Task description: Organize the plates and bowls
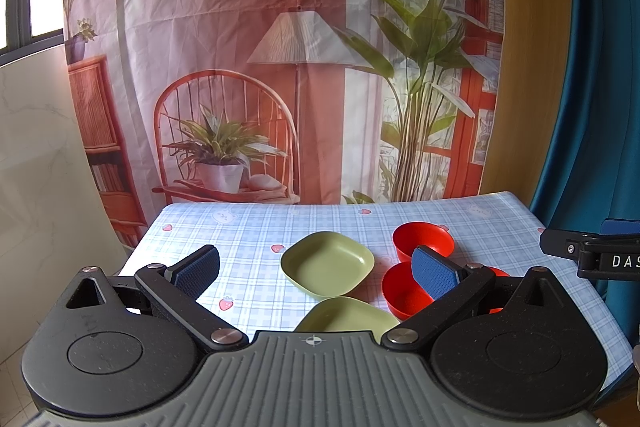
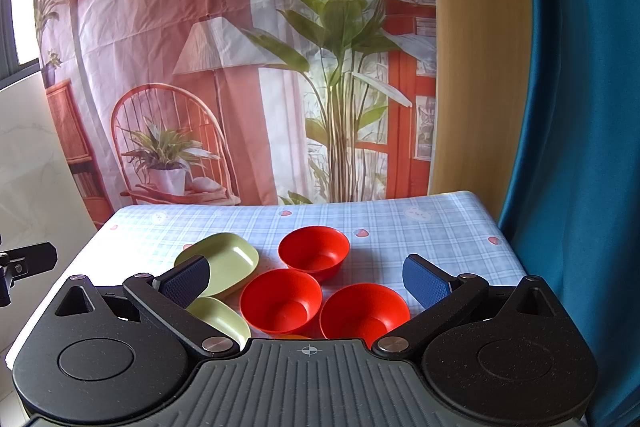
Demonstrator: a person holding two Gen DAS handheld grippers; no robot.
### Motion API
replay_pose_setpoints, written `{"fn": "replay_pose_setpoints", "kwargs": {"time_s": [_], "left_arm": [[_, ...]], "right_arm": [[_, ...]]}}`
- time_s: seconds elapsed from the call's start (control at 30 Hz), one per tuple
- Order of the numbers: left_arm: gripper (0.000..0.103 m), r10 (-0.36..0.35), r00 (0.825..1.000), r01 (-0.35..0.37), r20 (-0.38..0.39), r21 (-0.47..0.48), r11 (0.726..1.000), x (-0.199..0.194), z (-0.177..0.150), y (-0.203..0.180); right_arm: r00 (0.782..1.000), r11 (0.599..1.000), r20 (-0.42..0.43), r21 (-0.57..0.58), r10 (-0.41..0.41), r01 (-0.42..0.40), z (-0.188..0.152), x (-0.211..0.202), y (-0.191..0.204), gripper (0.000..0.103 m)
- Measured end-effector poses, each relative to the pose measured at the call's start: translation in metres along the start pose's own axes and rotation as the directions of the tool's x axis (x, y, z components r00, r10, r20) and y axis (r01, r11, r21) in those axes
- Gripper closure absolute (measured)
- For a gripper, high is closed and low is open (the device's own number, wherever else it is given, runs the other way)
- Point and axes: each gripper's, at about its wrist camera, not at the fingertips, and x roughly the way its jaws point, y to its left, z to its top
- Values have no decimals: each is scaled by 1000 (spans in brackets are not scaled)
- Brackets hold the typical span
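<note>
Plates and bowls sit loose on the table, nothing gripped yet

Plates come first on the left: two green square ones with rounded corners. The far plate [image 1: 327,263] lies near the middle of the table [image 1: 240,227], and the near plate [image 1: 346,315] lies just in front of it toward the near edge, partly hidden by the tool body. To their right are three red bowls: the far bowl [image 2: 313,251] toward the middle, the middle bowl [image 2: 281,299] just beside the plates, and the right bowl [image 2: 362,311] touching or almost touching it, toward the near right corner. A sliver of something orange shows at the near edge below the bowls; what it is cannot be told.

All five look like thin moulded plastic, so probably light, stiff and not fragile, but smooth and likely to slide on the checked cloth if nudged. Each is shallow with a raised lip, so the rim seems the place to take hold, one pad inside and one outside. The bowls' walls are steeper and should pinch more surely than the plates' low, sloped edges.

The left gripper [image 1: 316,269] hangs over the plates with its fingers wide apart, empty. The right gripper [image 2: 308,283] hangs over the bowls, fingers likewise spread and empty.
</note>
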Motion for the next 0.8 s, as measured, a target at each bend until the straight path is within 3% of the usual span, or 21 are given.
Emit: {"fn": "replay_pose_setpoints", "kwargs": {"time_s": [0.8], "left_arm": [[0,-2,1000,2,-3,-5,1000,-1,0,2]], "right_arm": [[1000,1000,-1,1,0,0,-2,-1,0,0]]}}
